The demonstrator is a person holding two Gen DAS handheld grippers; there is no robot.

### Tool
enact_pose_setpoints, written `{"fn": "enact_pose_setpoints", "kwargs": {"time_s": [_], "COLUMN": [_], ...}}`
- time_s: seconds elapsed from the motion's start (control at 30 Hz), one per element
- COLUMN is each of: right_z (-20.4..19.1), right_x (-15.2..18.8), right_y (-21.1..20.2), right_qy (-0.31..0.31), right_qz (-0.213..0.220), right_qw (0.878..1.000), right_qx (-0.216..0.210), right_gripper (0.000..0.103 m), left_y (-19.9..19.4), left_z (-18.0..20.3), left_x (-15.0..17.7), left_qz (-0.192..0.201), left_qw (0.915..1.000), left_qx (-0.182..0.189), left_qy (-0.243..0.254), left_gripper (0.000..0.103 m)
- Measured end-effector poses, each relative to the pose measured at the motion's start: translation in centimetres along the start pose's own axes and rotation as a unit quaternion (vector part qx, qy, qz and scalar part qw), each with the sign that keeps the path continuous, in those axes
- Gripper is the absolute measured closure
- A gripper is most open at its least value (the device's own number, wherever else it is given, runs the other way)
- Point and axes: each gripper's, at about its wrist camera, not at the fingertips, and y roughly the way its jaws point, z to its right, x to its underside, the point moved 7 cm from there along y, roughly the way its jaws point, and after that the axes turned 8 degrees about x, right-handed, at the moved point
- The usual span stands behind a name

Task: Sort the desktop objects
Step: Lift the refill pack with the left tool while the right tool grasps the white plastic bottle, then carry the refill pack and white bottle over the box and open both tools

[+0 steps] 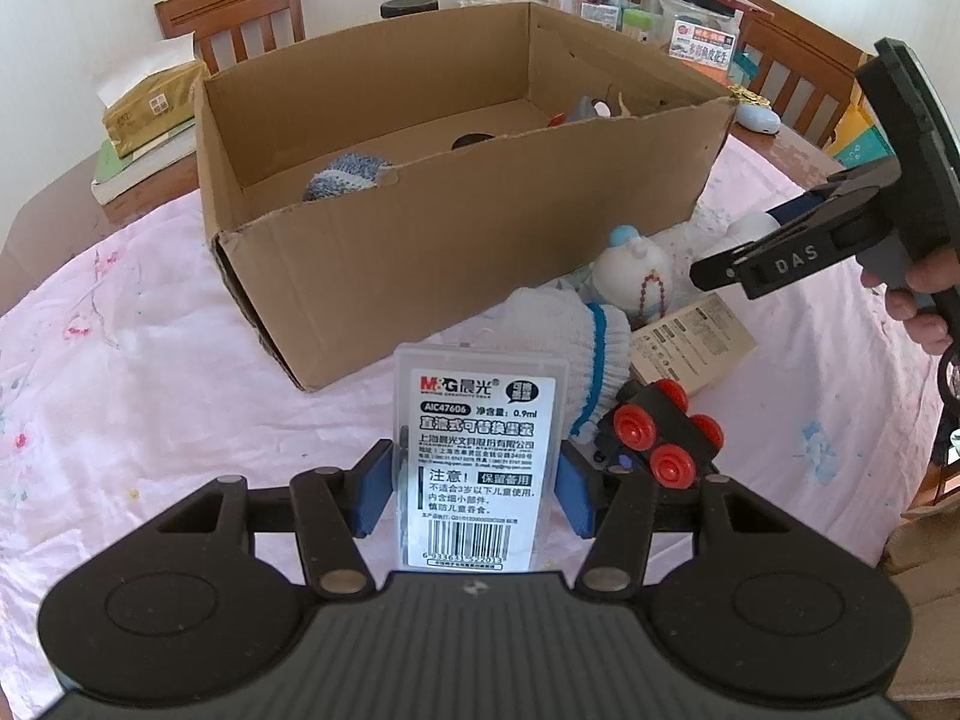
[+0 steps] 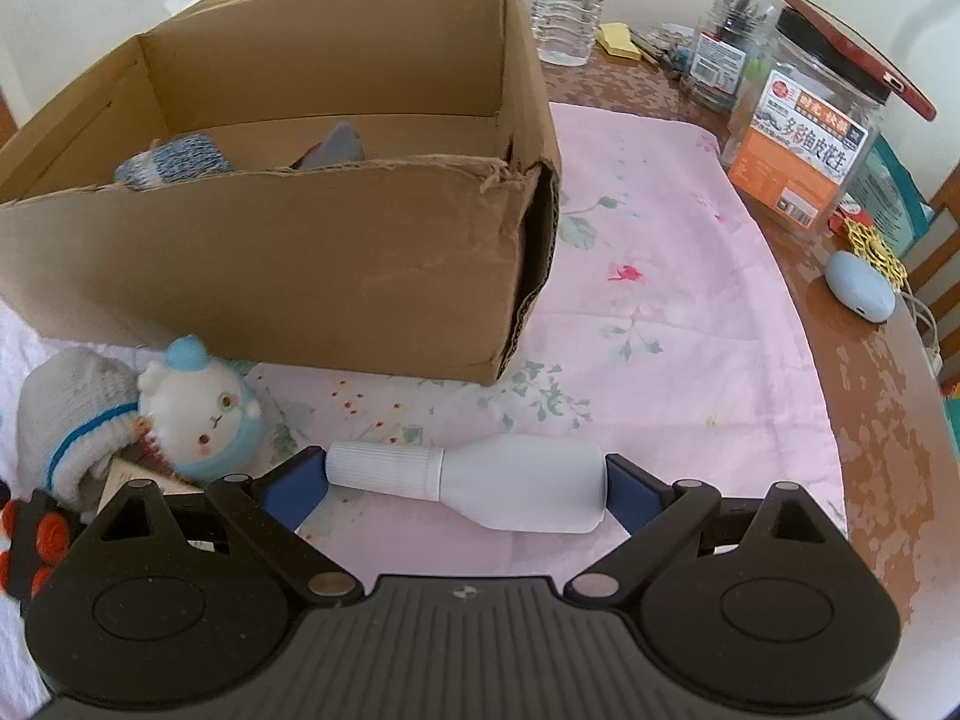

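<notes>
My left gripper (image 1: 474,483) is shut on a clear plastic case with a white M&G label (image 1: 477,420), held upright in front of the open cardboard box (image 1: 420,240). My right gripper (image 2: 465,480) has a white bottle (image 2: 522,480) lying lengthwise between its blue pads, which touch the ribbed cap and the base. A blue-white knitted item (image 1: 342,177) and some grey things lie inside the box. In front of it sit a white plush toy with a blue hat (image 2: 204,414), a white glove with a blue stripe (image 1: 576,330) and a black toy wagon with red wheels (image 1: 660,432).
A brown paper carton (image 1: 696,342) lies beside the glove. A tissue box (image 1: 150,108) stands on books at the back left. A water bottle (image 2: 567,0), a jar with an orange label (image 2: 798,132) and a pale blue oval object (image 2: 858,285) stand on bare wood right of the pink cloth.
</notes>
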Motion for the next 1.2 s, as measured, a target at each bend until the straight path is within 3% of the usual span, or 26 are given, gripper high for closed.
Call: {"fn": "enact_pose_setpoints", "kwargs": {"time_s": [0.6,0.87,1.2], "right_z": [-0.4,-1.1,-1.1], "right_x": [-1.5,-4.2,-7.7], "right_y": [-5.8,-9.9,-11.5], "right_qy": [-0.096,-0.132,-0.14], "right_qz": [0.025,0.085,0.132], "right_qw": [0.992,0.982,0.975], "right_qx": [-0.081,-0.105,-0.109], "right_gripper": [0.005,0.005,0.005], "left_y": [-3.7,-5.3,-5.9], "left_z": [1.0,2.4,2.5], "left_x": [-2.3,-5.4,-9.2], "left_qz": [0.008,0.034,0.065], "left_qw": [0.9996,0.9974,0.9934], "left_qx": [0.001,0.0,-0.016], "left_qy": [0.028,0.063,0.093], "left_gripper": [0.047,0.047,0.047]}}
